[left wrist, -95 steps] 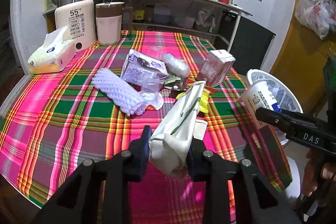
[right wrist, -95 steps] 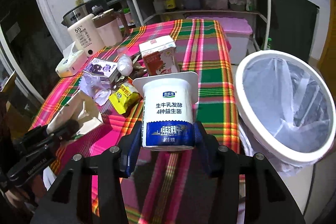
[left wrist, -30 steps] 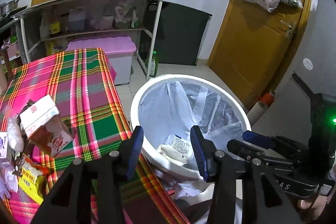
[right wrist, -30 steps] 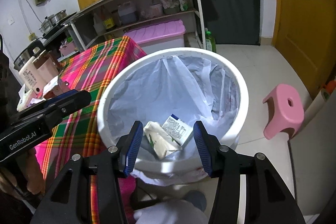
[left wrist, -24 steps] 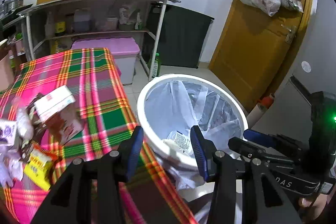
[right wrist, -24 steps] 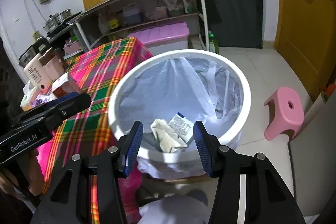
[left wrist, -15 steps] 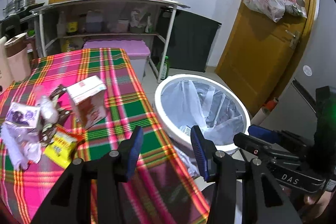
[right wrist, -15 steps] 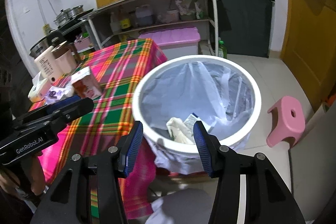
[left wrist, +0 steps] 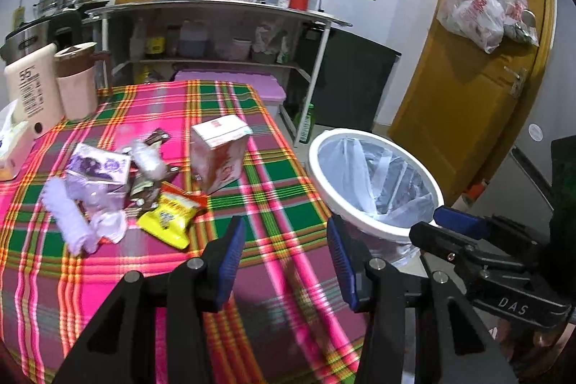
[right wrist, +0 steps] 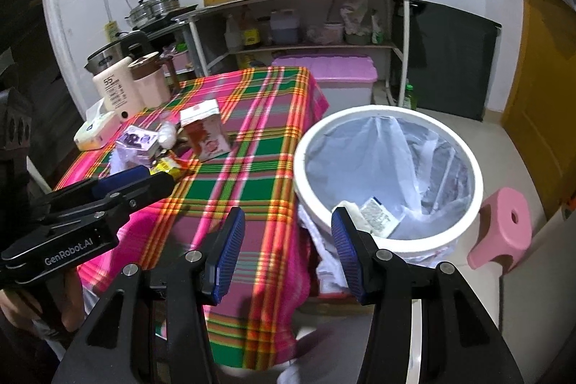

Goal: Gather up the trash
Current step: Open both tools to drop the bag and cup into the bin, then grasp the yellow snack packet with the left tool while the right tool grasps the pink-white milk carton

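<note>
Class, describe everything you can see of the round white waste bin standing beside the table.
The round white waste bin is plastic-looking, with a thick smooth rim, and stands upright on the pale floor against the hanging edge of the plaid tablecloth. A thin translucent bag liner hangs crumpled inside, its edge spilling out below the rim. At the bottom lie a white printed carton and a pale crumpled wrapper. A pink stool stands beside it, apart.

The table (left wrist: pixel 273 204) is covered by plaid cloth; a carton (left wrist: pixel 219 152), yellow packet (left wrist: pixel 167 216) and wrappers (left wrist: pixel 90 182) are clustered on it
</note>
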`<state>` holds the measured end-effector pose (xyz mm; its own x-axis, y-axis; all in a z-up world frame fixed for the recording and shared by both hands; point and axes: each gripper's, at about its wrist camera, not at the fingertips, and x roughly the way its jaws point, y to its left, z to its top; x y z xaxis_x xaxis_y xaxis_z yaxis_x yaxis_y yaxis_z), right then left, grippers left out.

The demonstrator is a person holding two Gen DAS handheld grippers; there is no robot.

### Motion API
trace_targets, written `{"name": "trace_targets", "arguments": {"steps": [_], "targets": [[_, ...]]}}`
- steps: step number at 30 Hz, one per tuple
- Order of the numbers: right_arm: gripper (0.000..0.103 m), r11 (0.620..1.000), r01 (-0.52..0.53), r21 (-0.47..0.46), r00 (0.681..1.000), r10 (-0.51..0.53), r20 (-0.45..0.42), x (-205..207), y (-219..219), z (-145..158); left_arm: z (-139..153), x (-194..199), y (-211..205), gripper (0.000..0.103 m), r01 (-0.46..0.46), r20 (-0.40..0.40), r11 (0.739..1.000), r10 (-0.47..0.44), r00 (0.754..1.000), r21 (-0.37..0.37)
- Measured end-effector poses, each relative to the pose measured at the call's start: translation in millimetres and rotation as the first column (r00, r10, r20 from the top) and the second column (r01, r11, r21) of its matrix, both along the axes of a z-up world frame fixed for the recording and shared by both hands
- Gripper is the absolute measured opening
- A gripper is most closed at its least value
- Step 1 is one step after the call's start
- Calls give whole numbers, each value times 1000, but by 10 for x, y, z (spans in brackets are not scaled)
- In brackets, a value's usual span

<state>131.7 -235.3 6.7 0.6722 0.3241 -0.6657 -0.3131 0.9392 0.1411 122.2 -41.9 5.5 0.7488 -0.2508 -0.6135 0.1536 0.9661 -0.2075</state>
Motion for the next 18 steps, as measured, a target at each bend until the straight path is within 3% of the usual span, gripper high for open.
{"name": "trace_targets", "arguments": {"steps": [18], "targets": [[56, 997, -76, 0, 997, 76, -9, -9, 326, -45, -165, -157, 388, 56, -98, -23, 995, 99, 995, 17]]}}
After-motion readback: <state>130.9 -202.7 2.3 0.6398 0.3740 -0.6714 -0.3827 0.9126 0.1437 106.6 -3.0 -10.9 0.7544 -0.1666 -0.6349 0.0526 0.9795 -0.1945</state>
